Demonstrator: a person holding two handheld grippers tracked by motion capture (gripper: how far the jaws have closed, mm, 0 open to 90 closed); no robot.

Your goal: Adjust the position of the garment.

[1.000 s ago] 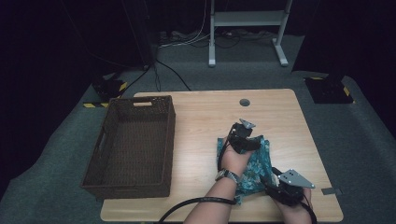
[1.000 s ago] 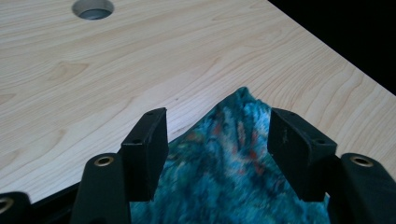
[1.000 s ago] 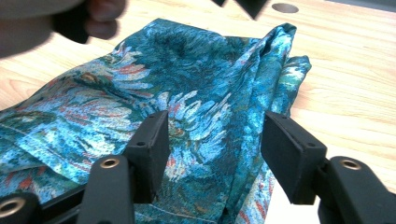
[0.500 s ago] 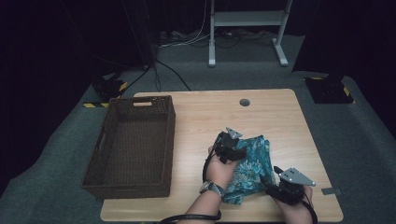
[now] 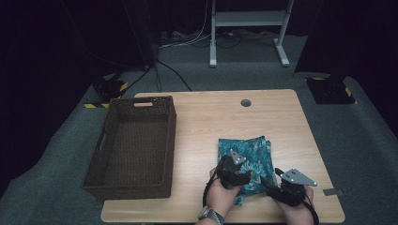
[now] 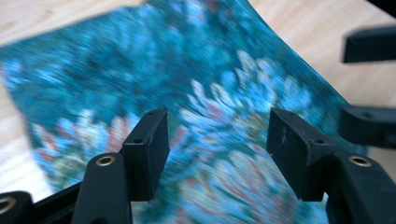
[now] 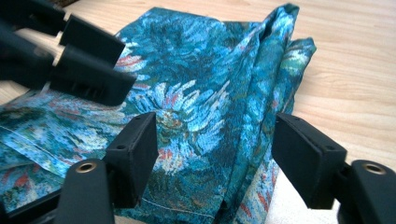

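1. Workpiece: a teal floral-print cloth [image 5: 248, 161] lies on the near right part of the wooden table [image 5: 206, 126], already doubled over on itself, with layered edges and a seam visible in the right gripper view [image 7: 205, 112].
2. Left gripper [image 5: 233, 174]: held over the near left part of the cloth. Its own view looks straight down on the fabric [image 6: 187, 93]; the jaws stand apart with cloth beneath them but nothing pinched, having just been opening.
3. Right gripper [image 5: 281, 187]: at the near right corner of the cloth. Its jaws are likewise apart and have just been opening, with the folded edge lying in the gap and no pad pressing on it.
4. Step in hand, as a judgement: folding the cloth, at the point between folds where both grippers are free and being placed for a fresh hold.
5. Next move, as a judgement: each gripper needs to drop to the near edge, close on all the layers at once, and carry that edge over evenly so the stack does not skew.
6. Likely destination: the empty dark wicker basket [image 5: 133, 140] stands on the left part of the table, well apart from the cloth.
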